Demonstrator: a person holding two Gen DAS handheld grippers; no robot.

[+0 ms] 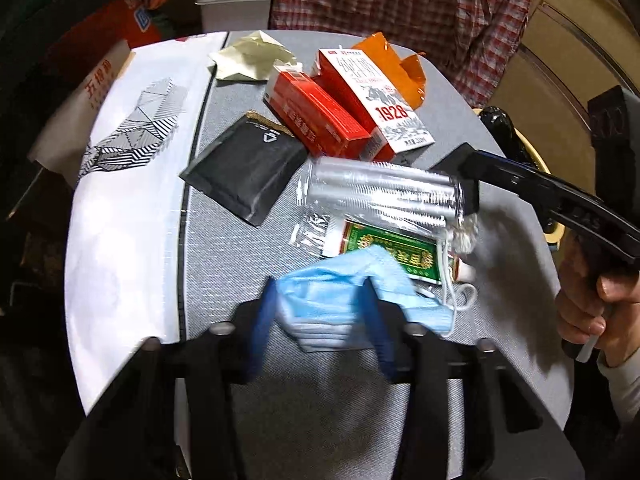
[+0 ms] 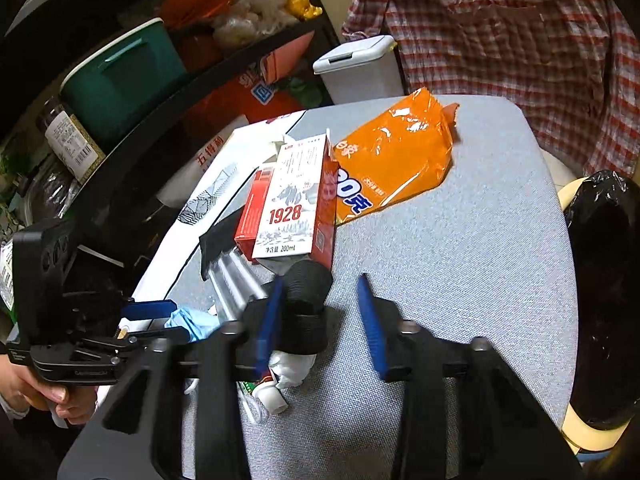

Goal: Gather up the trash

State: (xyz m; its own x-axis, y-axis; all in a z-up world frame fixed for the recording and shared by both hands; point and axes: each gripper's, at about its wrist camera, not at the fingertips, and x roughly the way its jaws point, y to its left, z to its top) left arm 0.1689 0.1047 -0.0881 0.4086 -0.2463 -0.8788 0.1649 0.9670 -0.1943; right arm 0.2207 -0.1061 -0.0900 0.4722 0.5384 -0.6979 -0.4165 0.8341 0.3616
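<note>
- Where the left wrist view looks down, the left tool (image 1: pixel 320 320) has its blue pads on either side of a crumpled blue face mask (image 1: pixel 340 304); the pads seem to press its folds, so I judge it gripped, lying low on the grey counter (image 1: pixel 240 248) at the near edge of the litter.
- Just beyond the mask lie a green sachet (image 1: pixel 392 250) and a clear plastic sleeve (image 1: pixel 384 192), with a black pouch (image 1: pixel 248 168) to their left, then a red box (image 1: pixel 320 116) and a milk carton (image 1: pixel 380 108), an orange wrapper (image 1: pixel 396 68) and a crumpled tissue (image 1: pixel 252 58) farther off.
- Such a heap in the middle suits picking piece by piece; a white lidded bin (image 1: pixel 236 4) stands past the far edge, likely one drop point.
- Reaching in from the right, the right tool (image 1: pixel 460 168) has its tip against the end of the sleeve.
- From the right wrist view, the right tool (image 2: pixel 324 320) shows a clear gap between its blue pads, only bare counter (image 2: pixel 460 260) between them; it holds nothing, and the other tool's black finger lies outside its left pad.
- Ahead of it stands the milk carton (image 2: pixel 292 208), with the orange wrapper (image 2: pixel 396 156) behind; a black-lined bin (image 2: pixel 604 280) waits at the right edge, close for dropping.
- At the left, the left tool (image 2: pixel 168 320) pinches the blue mask (image 2: pixel 192 322), held by the person's hand (image 2: pixel 44 396).
</note>
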